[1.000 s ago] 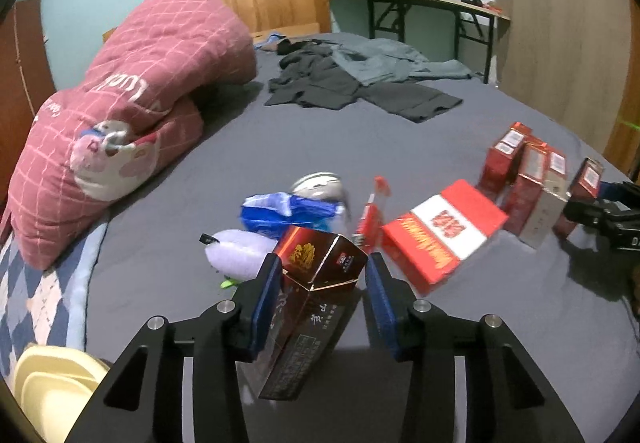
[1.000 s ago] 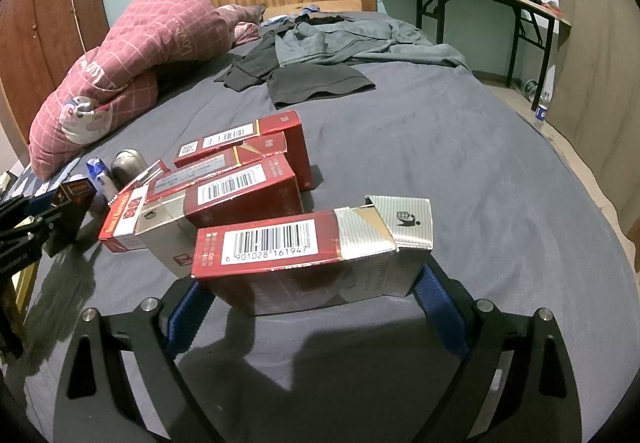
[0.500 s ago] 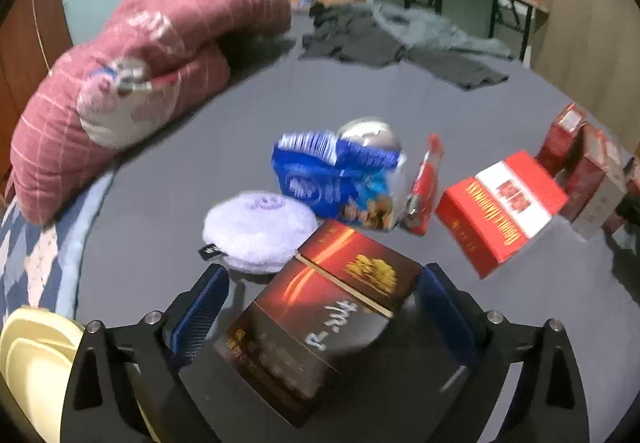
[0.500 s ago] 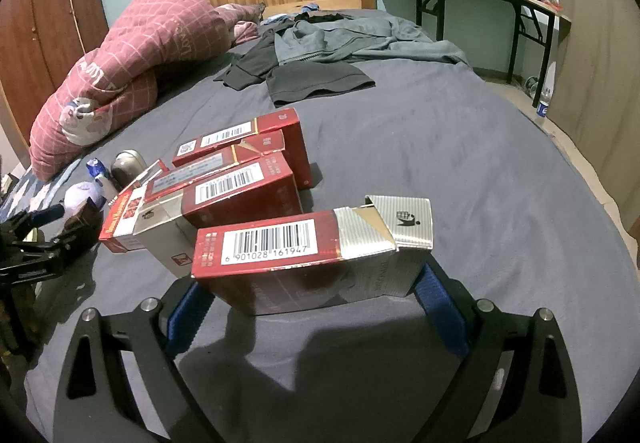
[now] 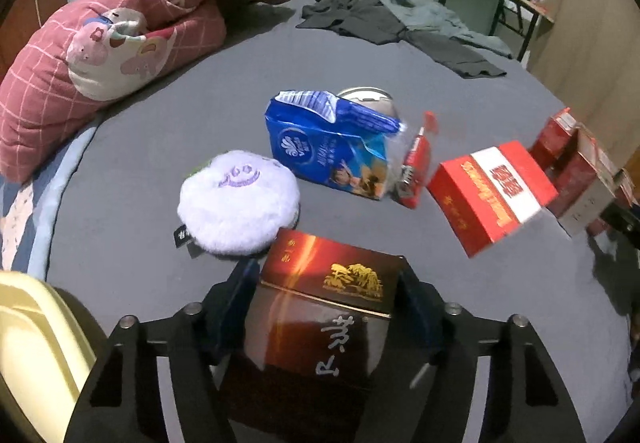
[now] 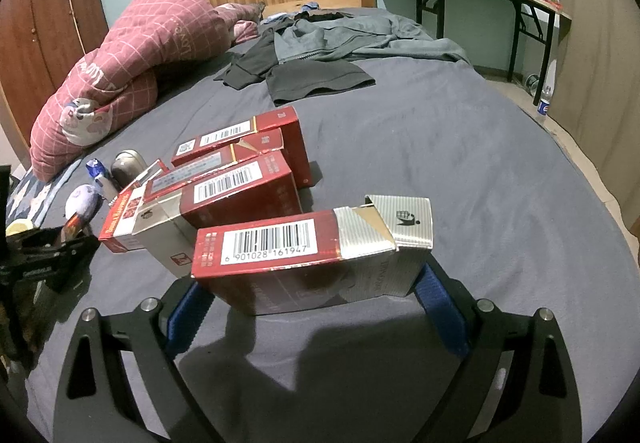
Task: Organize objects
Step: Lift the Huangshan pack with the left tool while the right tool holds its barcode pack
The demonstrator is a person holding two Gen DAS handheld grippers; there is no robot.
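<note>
- The dark red-brown box [image 5: 320, 319] lies on the grey bed [image 5: 400, 55], near the left wrist camera, between the fingers [image 5: 236, 299] of the left gripper [image 5: 326, 303].
- Those fingers are closing on it; both blue pads sit right at its sides, but I cannot tell whether they press it yet.
- Just beyond it on the left lies a fluffy lilac pouch [image 5: 238, 201], close to the box's far left corner. Farther off are a torn blue packet [image 5: 332, 147] with a silver tin [image 5: 368, 101] behind it, then a slim red pack [image 5: 416, 167] and a tilted red-and-white carton [image 5: 492, 195] to the right.
- The right gripper [image 6: 316, 307] grasps a red-and-silver carton [image 6: 312, 259] lengthwise, its torn flap open at the right end; a row of red cartons [image 6: 240, 167] stands just behind.
- Risk: the box sits slightly skewed between the fingers, so a squeeze may twist it or crush its thin card.
- Risk: lifting could drag the pouch along if it catches.
- Risk: the soft bed may tip cartons set down on edge.
</note>
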